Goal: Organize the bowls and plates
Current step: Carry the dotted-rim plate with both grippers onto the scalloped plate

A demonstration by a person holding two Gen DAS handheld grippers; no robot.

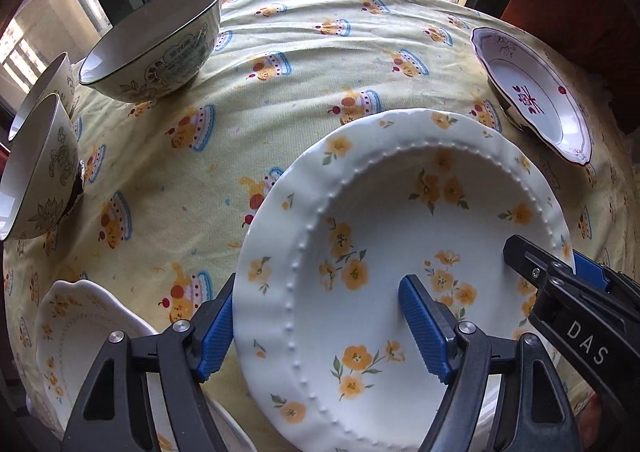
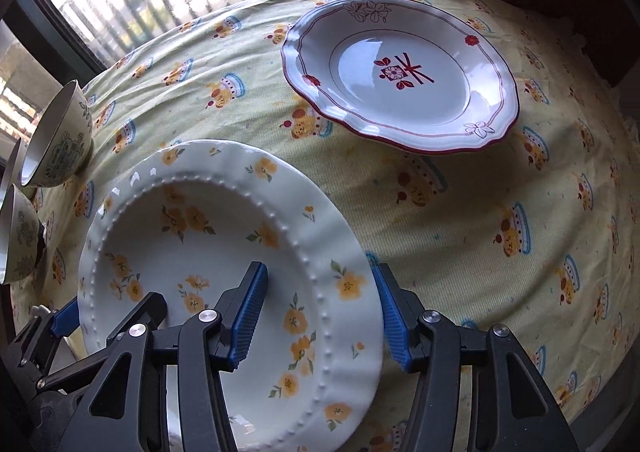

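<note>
Left wrist view: the left gripper [image 1: 320,326] straddles the near-left rim of the yellow-flowered plate [image 1: 384,236], one blue ribbed finger outside the edge and the other inside the well; the pads look close to the rim, but I cannot tell whether they actually press on it. The right gripper [image 1: 560,272] reaches in from the right and takes the opposite rim. The plate appears lifted and tilted above the tabletop [image 1: 248,124], near the middle front. To carry it well, both hands should travel together and level, so the glazed rim does not slip from the pads; the target is probably the small flowered plate [image 1: 76,316] at lower left, or the red-trimmed plate [image 1: 536,92] far right. The green-patterned bowls [image 1: 160,52] stand along the left edge.

Right wrist view: the right gripper [image 2: 318,314] brackets the plate's right rim, one finger in the well, one outside; contact again is not clear. The plate [image 2: 224,252] is glossy ceramic, white, with a beaded ring and wavy edge; hard and slick, so it wants a firm, even hold. The red-trimmed plate [image 2: 400,76] is scalloped and shiny, resting on the soft, wrinkled yellow cloth [image 2: 480,212] printed with cupcakes.
</note>
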